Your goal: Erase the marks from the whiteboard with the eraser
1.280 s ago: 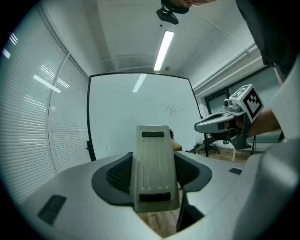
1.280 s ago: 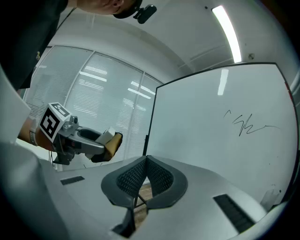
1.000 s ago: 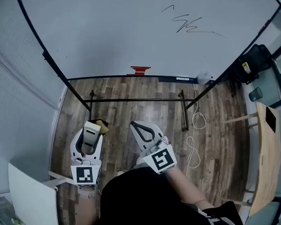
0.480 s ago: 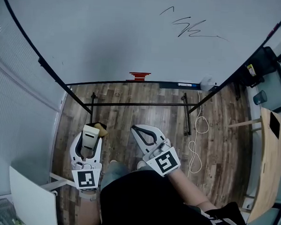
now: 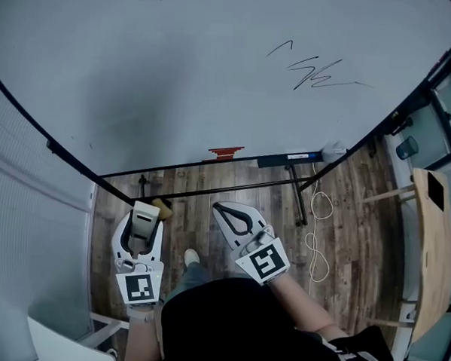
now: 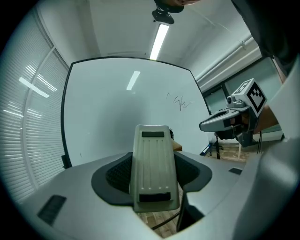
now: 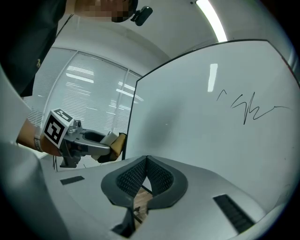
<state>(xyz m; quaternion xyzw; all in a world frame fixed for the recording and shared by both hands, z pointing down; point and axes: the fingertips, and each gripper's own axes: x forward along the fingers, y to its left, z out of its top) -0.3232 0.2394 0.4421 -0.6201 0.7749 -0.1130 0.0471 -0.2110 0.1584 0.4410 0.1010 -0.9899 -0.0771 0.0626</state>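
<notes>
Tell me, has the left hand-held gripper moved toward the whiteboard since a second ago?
Yes. The left hand-held gripper, shut on the eraser, has come forward: its gap to the crossbar under the whiteboard has shrunk.

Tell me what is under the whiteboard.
Wood floor, the stand's black crossbar and a looped white cable at the right. The floor further back is covered by the whiteboard itself.
</notes>
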